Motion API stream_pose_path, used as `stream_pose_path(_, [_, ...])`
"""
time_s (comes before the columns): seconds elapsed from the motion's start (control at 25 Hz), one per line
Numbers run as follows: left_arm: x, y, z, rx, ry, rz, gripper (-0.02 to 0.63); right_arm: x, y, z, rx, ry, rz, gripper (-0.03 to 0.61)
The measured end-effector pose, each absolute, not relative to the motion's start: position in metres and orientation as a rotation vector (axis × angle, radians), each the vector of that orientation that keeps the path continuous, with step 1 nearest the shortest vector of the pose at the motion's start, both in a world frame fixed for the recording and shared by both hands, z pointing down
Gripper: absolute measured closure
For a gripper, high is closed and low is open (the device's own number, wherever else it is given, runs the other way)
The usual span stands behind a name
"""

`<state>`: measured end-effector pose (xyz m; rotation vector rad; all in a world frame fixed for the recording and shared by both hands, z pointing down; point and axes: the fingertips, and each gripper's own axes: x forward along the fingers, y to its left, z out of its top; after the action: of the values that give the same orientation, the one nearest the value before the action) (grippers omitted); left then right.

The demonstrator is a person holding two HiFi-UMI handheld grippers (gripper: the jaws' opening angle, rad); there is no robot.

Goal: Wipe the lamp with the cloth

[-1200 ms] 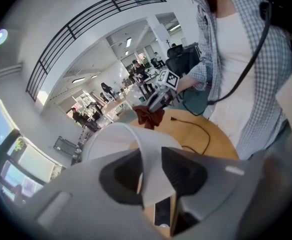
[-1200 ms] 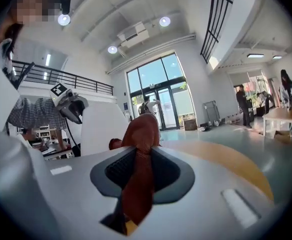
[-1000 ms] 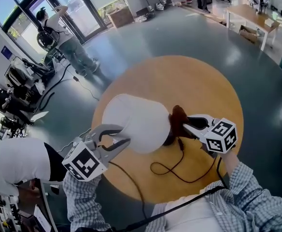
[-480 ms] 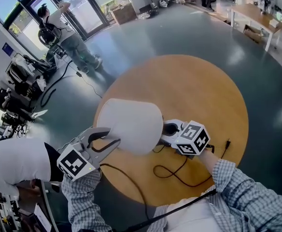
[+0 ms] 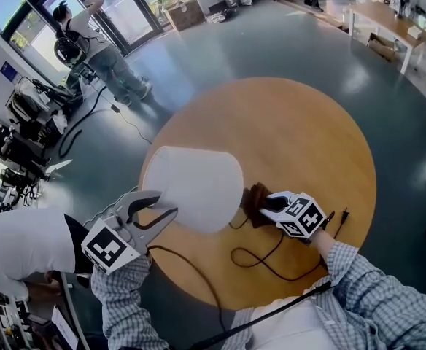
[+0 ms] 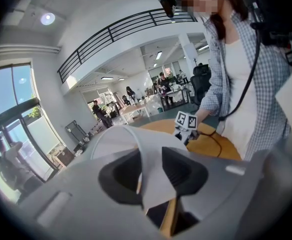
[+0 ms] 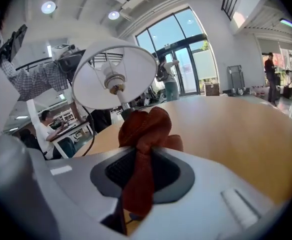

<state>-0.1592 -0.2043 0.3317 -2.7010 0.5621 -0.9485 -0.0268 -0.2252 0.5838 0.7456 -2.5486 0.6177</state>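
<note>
Status: mid-task, by my read. My left tongs (image 5: 163, 206) are clenched on the lamp (image 5: 195, 188), with the thin white wall of its shade (image 6: 151, 174) pinched between the pads at the rim. My right tongs (image 5: 265, 203) are clamped on the cloth (image 7: 146, 129), a bunched rust-brown wad sticking out past the tips.

The lamp sits near the near-left edge of the bench (image 5: 300, 130), tipped over so the shade's open mouth faces my right side. The cloth is low, just above the bench top and just beside the lamp's foot, not on the shade. I'd guess the lower stem or base is the part in hand. I can't tell how much of the shade has been wiped.

Lamp looks: plain white tapered shade, no visible dust or marks, bare socket (image 7: 117, 88) inside. The black cord (image 5: 260, 257) loops loose toward the near edge. The foot is hidden behind the shade in the head view.
</note>
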Motion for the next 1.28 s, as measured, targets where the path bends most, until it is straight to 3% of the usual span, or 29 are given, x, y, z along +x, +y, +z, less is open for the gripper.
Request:
stream_pose_path(0.24, [-0.15,-0.205,0.333,-2.693,0.555,-0.956,0.489,-0.009,-0.22,0.594,0.76,-2.53,0.66,0.491])
stream_pose_path(0.76, [-0.15,-0.203,0.33,-2.674,0.535,-0.964,0.489,-0.093,-0.239,0.462,0.605,-2.93,0.325,0.489])
stream_pose_path(1.28, [-0.143,-0.209,0.33,-2.651,0.514,-0.959,0.486,-0.043,-0.208,0.577,0.65,-2.618,0.562,0.489])
